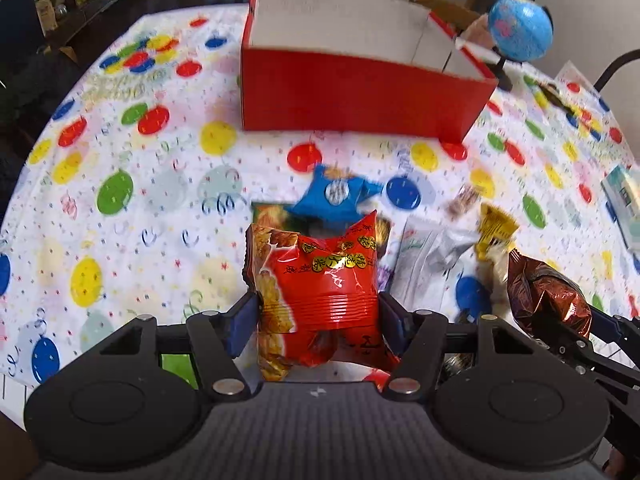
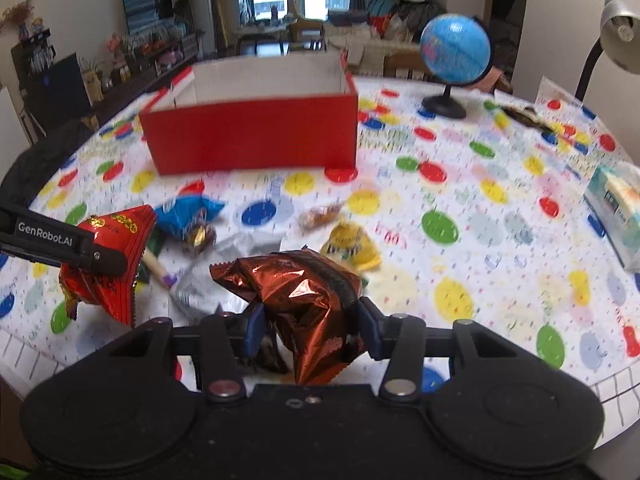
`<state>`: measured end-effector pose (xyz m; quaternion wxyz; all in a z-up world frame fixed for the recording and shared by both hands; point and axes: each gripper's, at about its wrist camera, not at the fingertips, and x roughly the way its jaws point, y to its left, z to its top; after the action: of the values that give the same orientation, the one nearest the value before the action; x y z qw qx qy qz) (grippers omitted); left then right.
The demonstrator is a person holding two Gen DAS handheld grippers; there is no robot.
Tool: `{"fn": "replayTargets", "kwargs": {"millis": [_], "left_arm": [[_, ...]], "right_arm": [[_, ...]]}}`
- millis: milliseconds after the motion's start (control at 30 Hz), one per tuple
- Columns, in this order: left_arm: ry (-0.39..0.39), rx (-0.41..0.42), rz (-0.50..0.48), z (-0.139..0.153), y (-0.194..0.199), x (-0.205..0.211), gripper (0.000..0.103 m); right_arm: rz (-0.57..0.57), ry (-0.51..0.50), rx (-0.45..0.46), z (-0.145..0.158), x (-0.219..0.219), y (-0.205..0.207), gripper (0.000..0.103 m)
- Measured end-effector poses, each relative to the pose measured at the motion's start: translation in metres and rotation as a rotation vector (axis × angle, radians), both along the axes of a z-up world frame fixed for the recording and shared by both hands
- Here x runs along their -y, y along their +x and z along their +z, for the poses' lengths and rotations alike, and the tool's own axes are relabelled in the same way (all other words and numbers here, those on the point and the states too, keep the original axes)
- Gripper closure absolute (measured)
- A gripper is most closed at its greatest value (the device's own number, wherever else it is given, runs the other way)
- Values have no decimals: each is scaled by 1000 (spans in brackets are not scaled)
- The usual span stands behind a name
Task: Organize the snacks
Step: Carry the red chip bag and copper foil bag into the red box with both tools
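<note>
My left gripper (image 1: 318,316) is shut on a red snack packet (image 1: 328,280) with yellow lettering, held off the tablecloth; it also shows in the right wrist view as the red snack packet (image 2: 114,258). My right gripper (image 2: 310,324) is shut on a crumpled brown foil packet (image 2: 304,300), seen from the left as the brown foil packet (image 1: 548,300). Beyond both stands an open red box (image 1: 360,96) with white inner walls, the same red box (image 2: 256,140). On the cloth between lie a blue packet (image 1: 340,196), a yellow packet (image 2: 350,244), a white wrapper (image 1: 432,264) and small sweets.
The table carries a balloon-patterned cloth (image 2: 480,240). A blue globe (image 2: 456,48) on a black stand is at the back right, a tissue box (image 2: 618,216) at the right edge, and a lamp (image 2: 620,36) behind it. The table's near edge runs just under both grippers.
</note>
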<state>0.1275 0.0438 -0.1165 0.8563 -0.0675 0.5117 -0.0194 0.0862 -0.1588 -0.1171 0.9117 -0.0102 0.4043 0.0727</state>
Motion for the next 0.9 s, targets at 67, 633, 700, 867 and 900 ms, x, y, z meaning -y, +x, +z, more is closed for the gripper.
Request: {"fn": "replayTargets", "kwargs": {"millis": [67,633,700,867,900], "left_arm": [[8,29,1,9,2,2,39],[28,222,-38,89,48,2,39],[28,232,-49,96,55,-1,39],[29,245,-82,110,74,-8,39],[28,244,-90,112,79,-10,39]], "right_arm": [[-7,7,22,7,1,4,56],[-24,81,165,70,-8,66,56],[-26,91,171,76,-13,75,56],[-34,93,184,90,-28,96,56],[-38,92,185,92,-31,101,56]]}}
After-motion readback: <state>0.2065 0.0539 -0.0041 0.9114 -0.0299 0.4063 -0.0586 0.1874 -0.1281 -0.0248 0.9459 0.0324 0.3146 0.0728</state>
